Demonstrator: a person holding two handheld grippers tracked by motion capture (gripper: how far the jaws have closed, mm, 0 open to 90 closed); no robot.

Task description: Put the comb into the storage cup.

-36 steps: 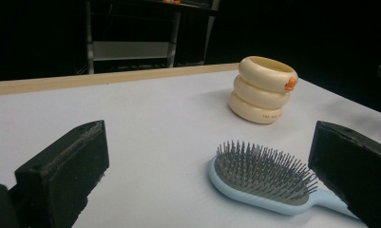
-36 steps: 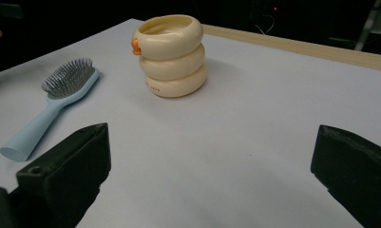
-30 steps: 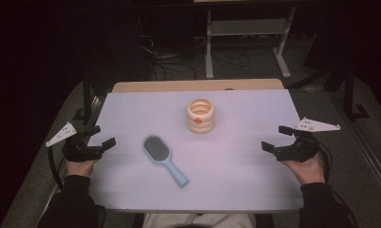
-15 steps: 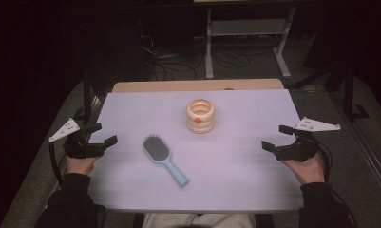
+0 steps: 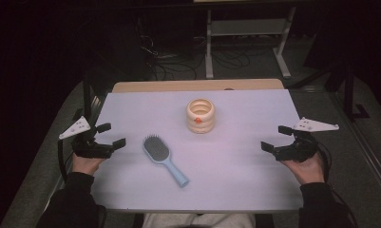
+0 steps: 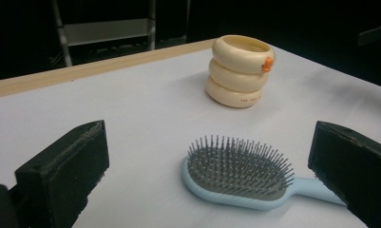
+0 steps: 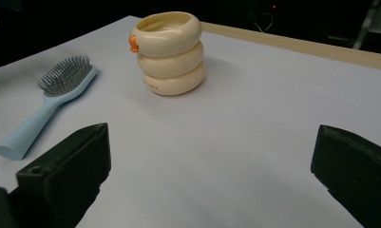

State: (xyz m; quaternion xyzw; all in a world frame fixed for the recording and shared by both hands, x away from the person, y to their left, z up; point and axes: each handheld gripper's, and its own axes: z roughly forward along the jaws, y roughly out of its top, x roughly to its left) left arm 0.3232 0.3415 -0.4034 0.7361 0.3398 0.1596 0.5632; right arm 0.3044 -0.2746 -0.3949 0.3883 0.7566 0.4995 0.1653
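Holding position, nothing shifted since a moment ago | left claw (image 5: pixel 108 134) spread, empty, just left of the hairbrush (image 5: pixel 162 158) | right claw (image 5: pixel 277 138) spread, empty, at table (image 5: pixel 235 161) right edge | count: one hairbrush mid-left, one cream ringed cup (image 5: pixel 200 115) behind it, two claws

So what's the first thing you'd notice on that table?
Probably the cream-coloured holder shaped like three stacked rings, with a small orange spot on its side, standing upright near the middle of the pale table. In front of it, toward the left, lies a light blue plastic hairbrush, bristles up. The left tool and the right tool wait open at either edge.
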